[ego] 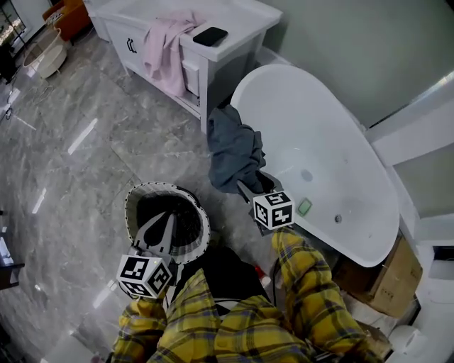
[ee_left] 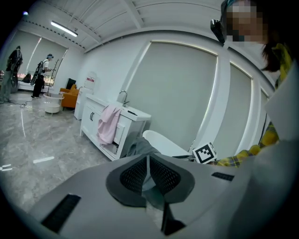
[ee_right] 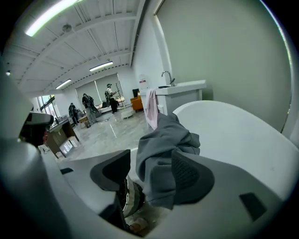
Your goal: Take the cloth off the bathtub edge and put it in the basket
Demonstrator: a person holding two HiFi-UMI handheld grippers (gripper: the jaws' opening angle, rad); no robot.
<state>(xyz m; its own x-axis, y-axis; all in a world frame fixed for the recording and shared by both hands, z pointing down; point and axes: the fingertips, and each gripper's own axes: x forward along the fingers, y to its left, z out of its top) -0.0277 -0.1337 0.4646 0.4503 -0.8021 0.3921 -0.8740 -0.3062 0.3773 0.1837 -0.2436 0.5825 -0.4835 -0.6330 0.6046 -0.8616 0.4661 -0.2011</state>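
Right gripper [ee_right: 150, 175] is wide open, grey cloth [ego: 234, 152] hanging between its 2 jaws, draped over the bathtub [ego: 319, 135] edge. Left gripper [ego: 166, 218] clamped shut above the basket [ego: 201, 221], dark inside.

Looks like a bathroom set built inside some big showroom or hall, not a real home; there's a freestanding white bathtub [ego: 312, 142] next to a white vanity counter [ego: 245, 18] with a faucet [ee_left: 123, 94] and a pink towel [ego: 164, 49] hanging off it; glossy marble-look floor [ego: 85, 127] runs way out; overhead it's an open beamed ceiling [ee_right: 93, 42] with strip lights [ee_left: 64, 29]; people [ee_right: 112, 98] stand far off near an orange chair [ee_left: 70, 95]; a cardboard box [ego: 390, 280] sits by the tub
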